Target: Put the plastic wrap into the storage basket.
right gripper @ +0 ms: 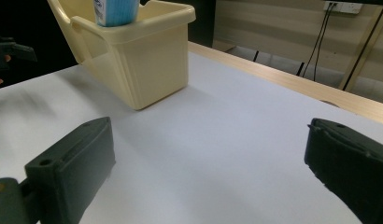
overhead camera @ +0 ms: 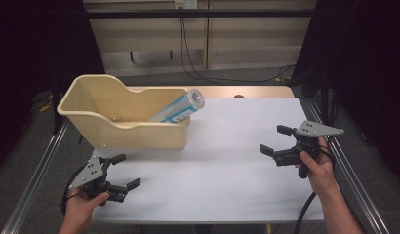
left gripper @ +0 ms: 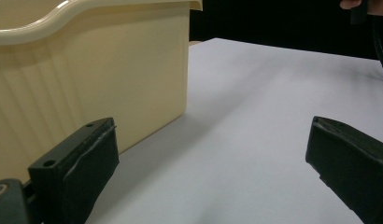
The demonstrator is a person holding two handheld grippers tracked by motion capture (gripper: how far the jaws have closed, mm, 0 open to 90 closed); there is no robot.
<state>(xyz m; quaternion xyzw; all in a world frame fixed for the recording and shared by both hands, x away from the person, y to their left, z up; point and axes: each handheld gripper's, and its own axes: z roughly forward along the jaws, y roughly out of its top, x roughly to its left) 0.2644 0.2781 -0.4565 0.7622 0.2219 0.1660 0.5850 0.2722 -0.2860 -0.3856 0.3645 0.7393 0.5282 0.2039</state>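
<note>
A cream plastic bin [overhead camera: 115, 114] stands at the back left of the white table [overhead camera: 227, 161]. A blue and white can [overhead camera: 181, 107] leans inside it, its silver top poking over the right rim. My left gripper [overhead camera: 125, 171] is open near the front left corner, just in front of the bin, holding nothing. My right gripper [overhead camera: 275, 140] is open at the right side of the table, also holding nothing. In the left gripper view the bin's wall [left gripper: 87, 79] is close on the left. From the right gripper view the bin [right gripper: 138, 56] and the can [right gripper: 116, 11] sit at the upper left.
A wooden strip [overhead camera: 247, 91] runs along the table's far edge. Metal rails [overhead camera: 37, 175] flank the table on both sides. Cables [overhead camera: 198, 68] hang against the back wall. Bare white tabletop lies between the two grippers.
</note>
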